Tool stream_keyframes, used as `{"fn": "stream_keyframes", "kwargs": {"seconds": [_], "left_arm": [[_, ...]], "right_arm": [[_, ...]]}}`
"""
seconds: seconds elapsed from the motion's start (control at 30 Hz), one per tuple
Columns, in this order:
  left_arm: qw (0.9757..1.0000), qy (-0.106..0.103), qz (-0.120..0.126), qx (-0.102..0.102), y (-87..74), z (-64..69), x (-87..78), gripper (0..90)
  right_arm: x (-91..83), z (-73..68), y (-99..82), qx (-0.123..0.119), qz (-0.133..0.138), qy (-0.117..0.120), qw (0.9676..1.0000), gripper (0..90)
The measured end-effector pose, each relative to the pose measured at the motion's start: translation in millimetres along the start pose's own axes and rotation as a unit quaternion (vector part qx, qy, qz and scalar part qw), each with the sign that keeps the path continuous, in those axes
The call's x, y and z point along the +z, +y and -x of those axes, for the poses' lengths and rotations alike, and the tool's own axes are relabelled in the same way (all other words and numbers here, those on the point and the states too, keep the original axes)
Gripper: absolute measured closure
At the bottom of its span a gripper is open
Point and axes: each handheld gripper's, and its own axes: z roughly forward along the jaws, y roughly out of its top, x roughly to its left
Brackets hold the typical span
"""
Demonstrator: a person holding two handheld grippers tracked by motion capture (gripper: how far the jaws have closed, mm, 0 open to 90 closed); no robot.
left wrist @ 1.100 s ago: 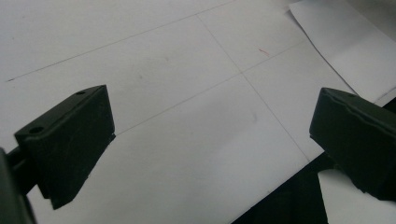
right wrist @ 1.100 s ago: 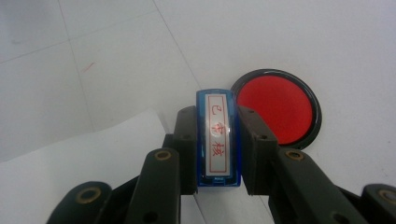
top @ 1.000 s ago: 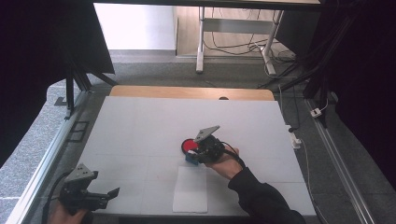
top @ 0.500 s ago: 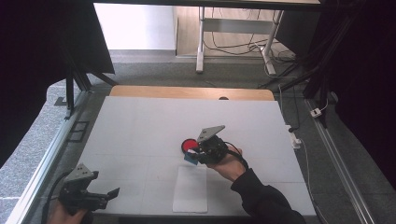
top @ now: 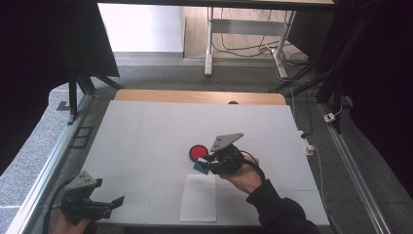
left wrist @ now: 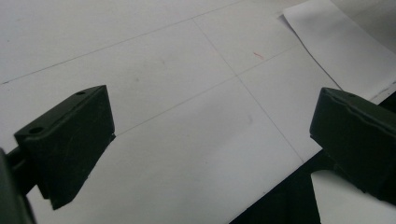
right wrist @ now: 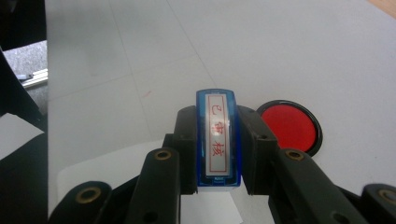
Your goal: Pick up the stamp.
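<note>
The right claw (right wrist: 217, 154) is clamped on a blue rectangular plastic stamp (right wrist: 218, 140), held between the round red ink pad (right wrist: 290, 127) and the white paper sheet (top: 198, 199), apparently for stamping; the left claw (left wrist: 210, 140) is held open, idle.

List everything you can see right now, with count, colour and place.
stamp: 1, blue with a white face and red characters, clamped in the right tongs above the near middle of the table
ink pad: 1, red in a black rim, on the table just left of the right tongs
paper: 1, white, flat at the table's near edge, below the stamp
table: 1, white top with a wooden far edge
desk legs: white, on the floor beyond the table
cables: several, dark, on the floor by the desk legs
left tongs: 1, black, open, at the near left corner
right tongs: 1, black, shut on the stamp
sleeve: 1, dark, near right
</note>
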Motion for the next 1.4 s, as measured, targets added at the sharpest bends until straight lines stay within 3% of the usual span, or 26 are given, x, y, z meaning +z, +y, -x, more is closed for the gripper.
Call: {"fn": "stream_keyframes", "kwargs": {"seconds": [0.37, 0.73, 1.13, 1.4], "left_arm": [[1.0, -0.006, -0.002, 0.001, 0.3, -0.7, 0.4, 0.0], [0.9999, -0.009, -0.003, 0.004, 0.4, -0.3, 0.8, 0.0], [0.9999, -0.009, -0.005, 0.004, 0.6, -0.2, 1.2, 0.0], [0.9999, -0.015, -0.006, 0.005, 1.0, -0.5, 1.2, 0.0]], "right_arm": [[-18.4, -4.9, -1.6, 0.021, 0.027, 0.01, 0.9994, 71.5], [-34.2, -17.7, -1.6, -0.002, 0.045, 0.022, 0.9987, 71.5], [-55.1, -24.4, -11.4, 0.016, 0.076, 0.032, 0.9965, 71.5], [-59.3, -24.9, -13.8, 0.018, 0.083, 0.031, 0.9959, 71.5]]}}
